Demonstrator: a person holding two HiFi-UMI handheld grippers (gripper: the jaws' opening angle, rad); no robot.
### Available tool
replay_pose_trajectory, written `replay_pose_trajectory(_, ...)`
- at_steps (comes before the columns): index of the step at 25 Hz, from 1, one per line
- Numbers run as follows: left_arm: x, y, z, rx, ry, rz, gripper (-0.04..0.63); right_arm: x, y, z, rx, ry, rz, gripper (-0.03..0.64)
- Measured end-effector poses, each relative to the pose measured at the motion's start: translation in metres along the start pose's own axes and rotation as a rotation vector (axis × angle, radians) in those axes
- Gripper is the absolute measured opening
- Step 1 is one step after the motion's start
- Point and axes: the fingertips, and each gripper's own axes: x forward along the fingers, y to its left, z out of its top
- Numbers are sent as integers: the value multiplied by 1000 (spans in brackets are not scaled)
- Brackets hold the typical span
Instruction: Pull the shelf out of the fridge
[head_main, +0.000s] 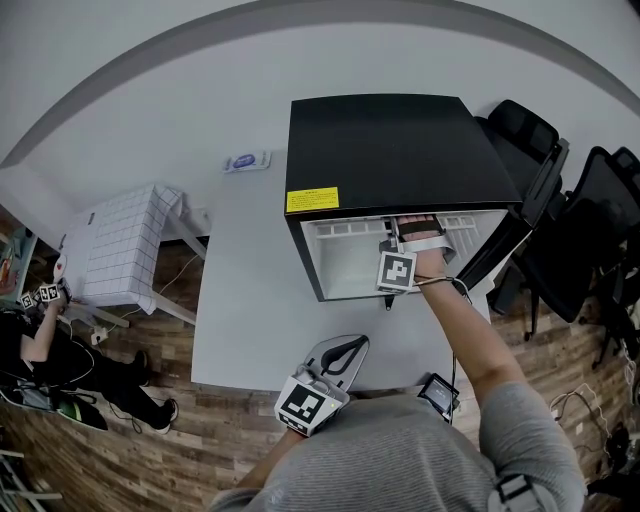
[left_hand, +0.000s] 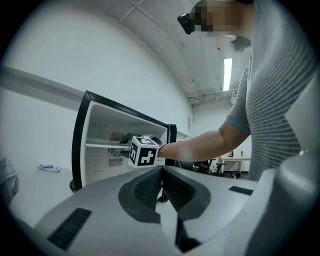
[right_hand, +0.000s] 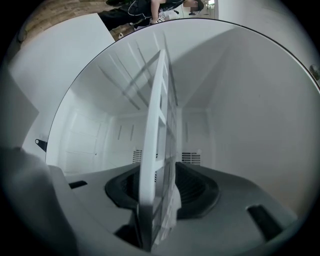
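Currently the right gripper (right_hand: 159, 196) reaches into the open front of the black box-shaped mini fridge (head_main: 385, 150). Its two dark jaws are closed on the front edge of the white grid shelf (right_hand: 161, 120), one on each face. In the right gripper view the shelf runs edge-on between the jaws and on toward the fridge's white back wall. From the left gripper view, the shelf lies level in the upper part of the white interior, inside the cabinet, with the right gripper's marker cube just in front of it.

The fridge stands on a pale grey rectangular table (head_main: 240, 300), near its far right corner. A yellow label (head_main: 312, 200) sits at the front edge of its top. Its black door (head_main: 505, 240) is swung open to the right. Black office chairs (head_main: 600, 230) stand just beyond the door.

The left gripper (head_main: 350, 346) hangs low over the near edge of the table, well apart from the fridge and pointed toward it. Its jaws are pressed together with nothing between them.

A white grid-patterned crate (head_main: 120, 245) rests beside the table's left edge. A small blue and white flat object (head_main: 245, 162) lies on the table to the left of the fridge. Another person (head_main: 40, 350) sits at the far left on the wooden floor.
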Motion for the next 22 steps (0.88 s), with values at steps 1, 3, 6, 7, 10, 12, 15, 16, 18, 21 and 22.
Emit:
replay_pose_trajectory(1, -1, 0, 0, 1, -3, 0, 11, 0, 1, 2, 19, -1, 8, 161)
replay_pose_trajectory(3, -3, 1, -1, -3, 3, 3, 11, 1, 2, 2, 36, 5, 14, 161)
replay_pose_trajectory(6, -5, 2, -3, -8, 7, 5, 11, 8, 7, -7, -17, 41, -7, 161)
replay_pose_trajectory(7, -5, 2, -3, -8, 7, 5, 11, 10, 7, -10, -35, 51, -18, 160)
replay_pose_trajectory(10, -4, 2, -2, -9, 7, 0, 11, 9, 3, -9, -16, 43, -41, 131)
replay_pose_trajectory(12, -4, 1, -2, -7, 8, -6, 11, 5, -1, -1, 42, 13, -48, 108)
replay_pose_trajectory(15, -3, 0, -2, -5, 9, -13, 11, 5, -3, -1, 56, 14, -86, 62)
replay_pose_trajectory(16, -3, -1, -2, -5, 10, -14, 11, 5, -3, -3, 59, 17, -97, 46)
replay_pose_trajectory(18, -3, -1, -2, -6, 10, -15, 11, 6, -2, -7, 46, 34, -120, 35)
replay_pose_trajectory(21, -5, 0, -1, -6, 9, -15, 11, 8, -2, -14, 8, 73, -152, 32)
replay_pose_trajectory(22, -5, 0, -1, -7, 10, -16, 11, 8, -2, -14, 11, 76, -151, 32)
